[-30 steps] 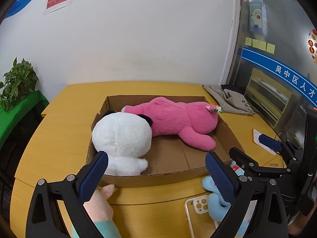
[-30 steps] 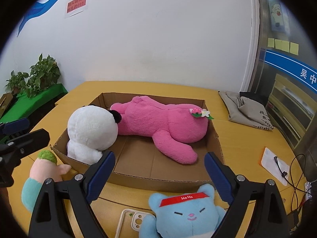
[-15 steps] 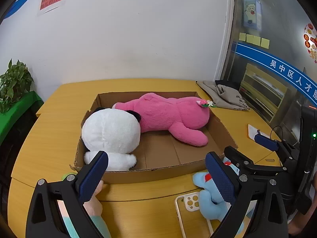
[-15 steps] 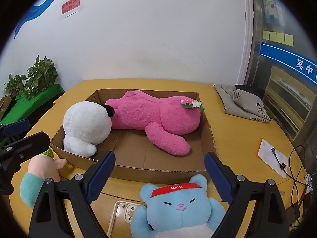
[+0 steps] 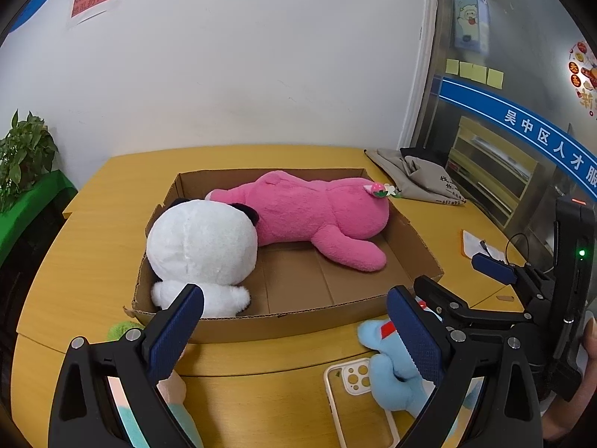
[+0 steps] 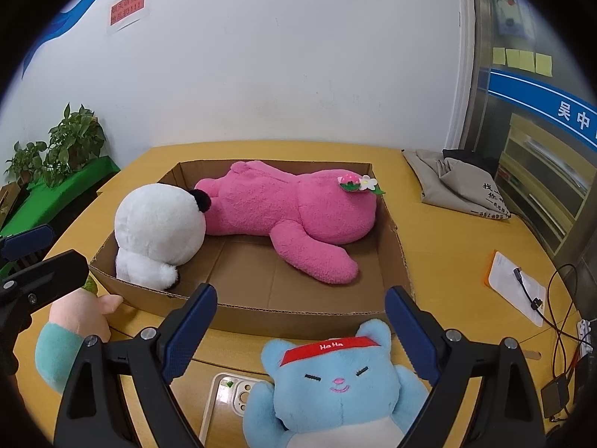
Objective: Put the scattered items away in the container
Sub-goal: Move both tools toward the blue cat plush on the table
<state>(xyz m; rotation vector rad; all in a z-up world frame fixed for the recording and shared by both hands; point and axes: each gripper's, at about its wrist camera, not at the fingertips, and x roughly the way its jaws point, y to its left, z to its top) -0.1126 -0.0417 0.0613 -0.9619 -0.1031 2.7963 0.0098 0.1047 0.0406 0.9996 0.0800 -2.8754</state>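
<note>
- On the yellow wooden table (image 6: 447,246), which stands against a white wall beside a glass partition with a blue band, sits a shallow cardboard box (image 6: 298,315); potted plants (image 6: 71,142) on a green stand rise past the table's left edge.
- Right of the box lie a folded grey cloth bag (image 6: 459,183), a white card with an orange edge (image 6: 516,287) and a black cable.
- Inside the box, a white panda plush (image 6: 156,231) fills the left end and a pink plush (image 6: 291,212) stretches along the far wall, the two touching.
- Just in front of the box's near wall lies a blue bear plush (image 6: 335,384) with a red headband, one paw over a clear phone case (image 6: 227,399); a peach and teal plush (image 6: 71,332) lies near the box's front left corner.
- Right gripper (image 6: 301,332): its fingers stand wide apart, straddling the blue bear's head; they hold nothing and do not press on it.
- Left gripper (image 5: 294,336): its fingers are likewise wide apart and empty, raised before the box's near wall, with the peach and teal plush under the left finger and the blue bear behind the right one.
</note>
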